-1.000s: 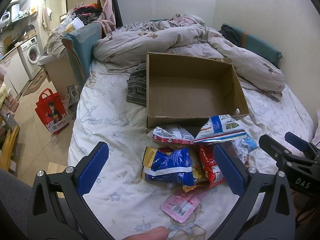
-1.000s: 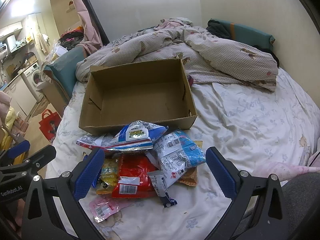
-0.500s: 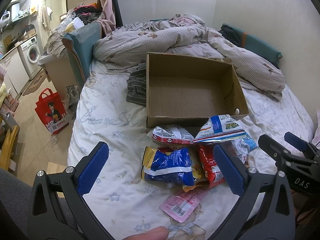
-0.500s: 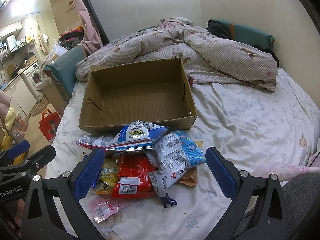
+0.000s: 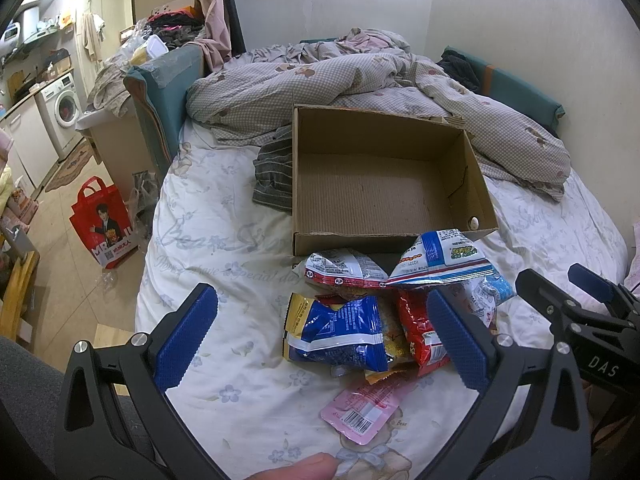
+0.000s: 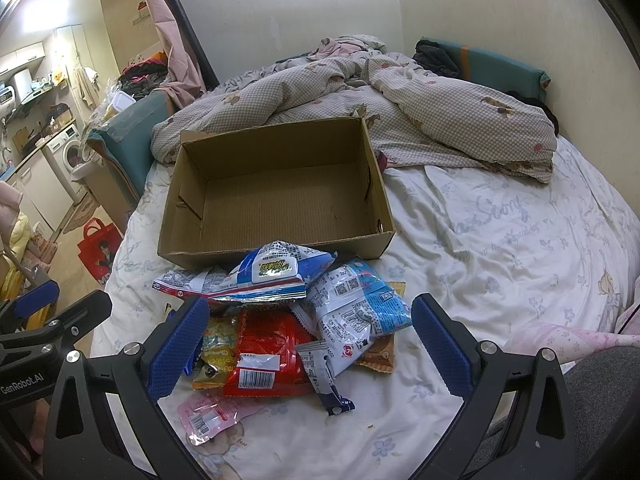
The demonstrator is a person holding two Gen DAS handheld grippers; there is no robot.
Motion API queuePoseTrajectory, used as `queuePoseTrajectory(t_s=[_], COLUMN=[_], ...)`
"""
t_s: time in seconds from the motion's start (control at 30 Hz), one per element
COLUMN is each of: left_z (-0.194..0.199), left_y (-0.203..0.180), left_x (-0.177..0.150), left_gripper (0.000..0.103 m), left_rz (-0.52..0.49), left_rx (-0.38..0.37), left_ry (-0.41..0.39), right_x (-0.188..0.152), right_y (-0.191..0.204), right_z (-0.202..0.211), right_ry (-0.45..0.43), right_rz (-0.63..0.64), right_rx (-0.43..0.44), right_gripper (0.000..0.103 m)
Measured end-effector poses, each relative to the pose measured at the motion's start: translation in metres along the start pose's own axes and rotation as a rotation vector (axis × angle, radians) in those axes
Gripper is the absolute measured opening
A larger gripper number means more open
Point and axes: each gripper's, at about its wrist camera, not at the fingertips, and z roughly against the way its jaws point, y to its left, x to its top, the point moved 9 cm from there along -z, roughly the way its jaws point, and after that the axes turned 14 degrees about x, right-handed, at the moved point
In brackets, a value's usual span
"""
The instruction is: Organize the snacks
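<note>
An empty open cardboard box (image 5: 376,184) (image 6: 280,200) sits on the bed. In front of it lies a pile of snack packets: a blue bag (image 5: 340,332), a red bag (image 6: 268,344) (image 5: 416,332), a white and blue bag (image 6: 276,272) (image 5: 440,260), a light blue packet (image 6: 356,312) and a pink packet (image 5: 364,408) (image 6: 208,416). My left gripper (image 5: 320,340) is open and empty, held above the near side of the pile. My right gripper (image 6: 308,344) is open and empty, over the pile too. The right gripper also shows in the left wrist view (image 5: 568,312).
A rumpled checked quilt (image 6: 360,108) lies behind the box. Striped cloth (image 5: 274,176) lies left of the box. The bed's left edge drops to a floor with a red bag (image 5: 104,220). A wall runs behind and to the right.
</note>
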Motion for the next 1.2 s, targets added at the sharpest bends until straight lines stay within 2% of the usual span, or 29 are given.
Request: queuePoseTrajectory(t_s=[0.8, 0.93, 1.2], left_z=[-0.001, -0.006, -0.018], left_y=[0.0, 0.001, 0.011], left_x=[-0.001, -0.003, 0.001], left_gripper=[0.103, 0.103, 0.103], left_rz=[-0.001, -0.003, 0.001], left_rx=[0.0, -0.023, -0.03], left_ry=[0.002, 0.04, 0.116], right_x=[0.0, 0.001, -0.001], right_y=[0.001, -0.001, -0.023], right_z=[0.002, 0.001, -0.001], right_ry=[0.0, 0.002, 0.03], right_rz=[0.001, -0.01, -0.139], right_rx=[0.0, 0.001, 0.052], right_gripper=[0.103, 0.103, 0.103])
